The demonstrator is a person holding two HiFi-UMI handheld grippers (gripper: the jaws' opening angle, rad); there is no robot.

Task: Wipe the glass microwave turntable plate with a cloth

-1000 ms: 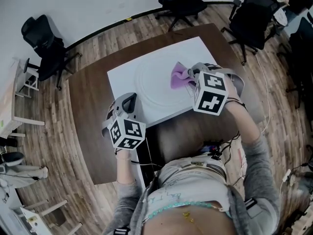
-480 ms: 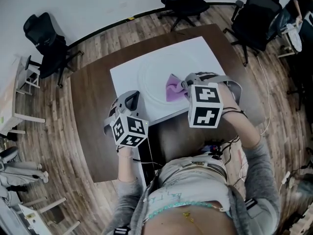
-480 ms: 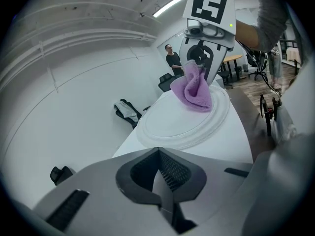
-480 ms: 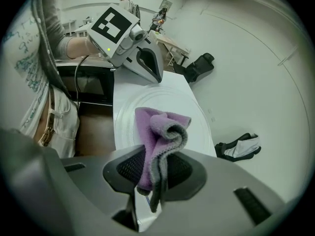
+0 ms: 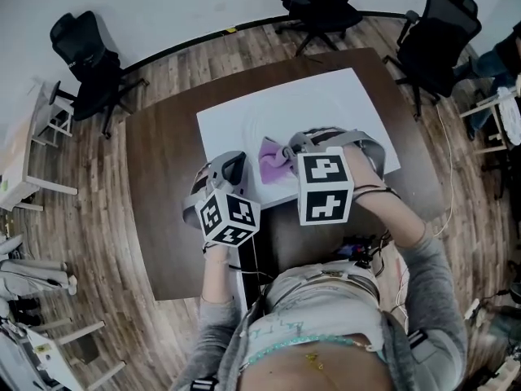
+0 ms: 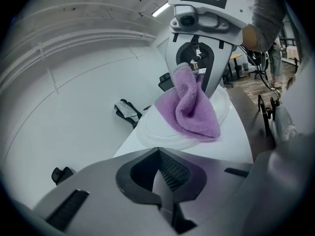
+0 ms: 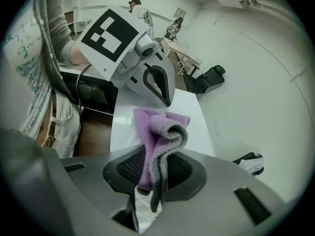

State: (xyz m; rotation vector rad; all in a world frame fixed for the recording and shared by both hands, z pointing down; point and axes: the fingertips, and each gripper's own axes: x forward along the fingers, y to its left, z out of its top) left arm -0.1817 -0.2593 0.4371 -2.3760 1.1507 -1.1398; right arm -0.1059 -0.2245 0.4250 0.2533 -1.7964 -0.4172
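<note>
A clear glass turntable plate [image 5: 254, 125] [image 6: 147, 132] lies on a white mat [image 5: 342, 104]; its rim is faint in the head view. A purple cloth [image 5: 273, 157] [image 6: 189, 107] [image 7: 157, 132] rests bunched on the plate's near part. My right gripper [image 5: 291, 147] [image 6: 194, 68] [image 7: 150, 191] is shut on the cloth, a fold of which stands up between its jaws. My left gripper [image 5: 234, 165] [image 6: 162, 181] [image 7: 157, 85] sits just left of the cloth at the mat's near edge, facing the right gripper. Its jaws are shut and I see nothing between them.
The mat covers the far half of a brown table [image 5: 163, 218]. Black office chairs [image 5: 85, 55] [image 5: 321, 2] [image 5: 435, 31] stand around the table on the wood floor. The person's body is close to the table's near edge.
The right gripper has dragged the cloth across the plate leftward and nearer, toward the left gripper. The left gripper has stayed at the mat's near edge.
</note>
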